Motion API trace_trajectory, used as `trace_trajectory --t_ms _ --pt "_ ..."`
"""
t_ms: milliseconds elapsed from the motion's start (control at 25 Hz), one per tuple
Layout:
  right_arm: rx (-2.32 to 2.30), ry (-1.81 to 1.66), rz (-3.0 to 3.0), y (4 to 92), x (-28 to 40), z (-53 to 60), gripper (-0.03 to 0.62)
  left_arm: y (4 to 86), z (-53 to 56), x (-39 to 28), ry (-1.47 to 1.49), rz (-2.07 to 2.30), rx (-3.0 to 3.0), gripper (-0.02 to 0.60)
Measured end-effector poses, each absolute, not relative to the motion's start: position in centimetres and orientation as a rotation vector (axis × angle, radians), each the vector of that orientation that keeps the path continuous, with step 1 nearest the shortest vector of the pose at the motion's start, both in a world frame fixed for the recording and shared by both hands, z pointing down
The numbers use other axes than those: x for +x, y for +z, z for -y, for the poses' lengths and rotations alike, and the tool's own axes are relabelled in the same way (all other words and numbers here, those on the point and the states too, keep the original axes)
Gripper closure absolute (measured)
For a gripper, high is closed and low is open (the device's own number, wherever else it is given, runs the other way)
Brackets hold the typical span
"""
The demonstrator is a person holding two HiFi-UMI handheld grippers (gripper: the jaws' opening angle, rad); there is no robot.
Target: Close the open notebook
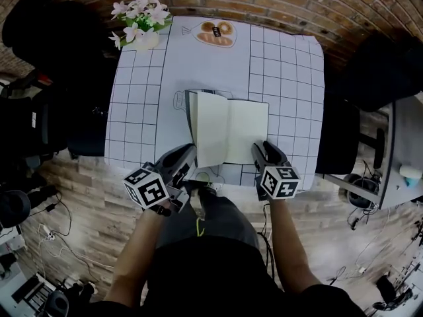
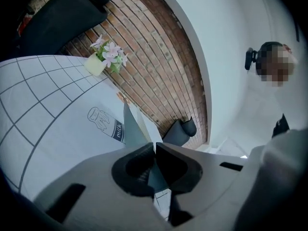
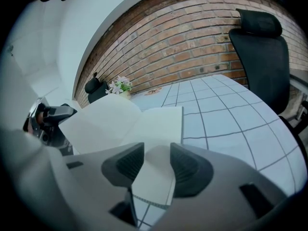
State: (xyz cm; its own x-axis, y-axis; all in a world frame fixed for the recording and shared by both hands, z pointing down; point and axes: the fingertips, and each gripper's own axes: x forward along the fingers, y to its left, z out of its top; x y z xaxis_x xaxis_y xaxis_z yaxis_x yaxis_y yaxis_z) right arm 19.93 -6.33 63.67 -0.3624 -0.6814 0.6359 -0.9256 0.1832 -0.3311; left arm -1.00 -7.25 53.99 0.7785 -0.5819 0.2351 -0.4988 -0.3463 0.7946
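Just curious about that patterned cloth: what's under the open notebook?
The gridded tablecloth, with a drawn milk carton peeking out beside the left edge of the notebook. Whatever is printed beneath its pages is covered.

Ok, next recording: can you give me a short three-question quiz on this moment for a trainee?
1. True or false: the notebook lies fully closed on the table.
2. Which gripper is shut on the notebook's left cover?
3. The right gripper has its jaws: A apart, over the right page; B pressed together.
Key: 1 false, it is open; 2 the left gripper; 3 A.
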Motion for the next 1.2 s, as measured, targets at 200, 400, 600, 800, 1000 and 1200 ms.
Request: trace_trajectory --t_ms 200,400,600,800,1000,1200 --pt "1.518 0.984 2.133 63.6 19.9 6.3 0.414 52.3 7.0 1.2 -0.160 0.720 2.040 0.552" --pt "1.533 1.008 2.153 63.3 20.1 6.4 0.414 51.3 6.9 2.6 -0.205 0.676 2.056 0.552" --pt "1.596 1.069 2.173 62.8 21.1 6.4 0.430 50.5 6.6 4.1 -0.234 0.611 2.078 0.551" --pt "1.659 1.068 2.148 62.2 22.8 5.6 0.430 50.1 6.1 6.2 -0.241 0.533 2.094 0.551" --pt "1.727 1.055 2.127 61.5 24.9 5.1 0.433 50.2 5.8 8.4 -0.232 0.480 2.102 0.551" --pt "1.758 1.069 2.113 61.5 26.0 4.3 0.433 50.5 5.5 10.2 -0.214 0.443 2.108 0.551"
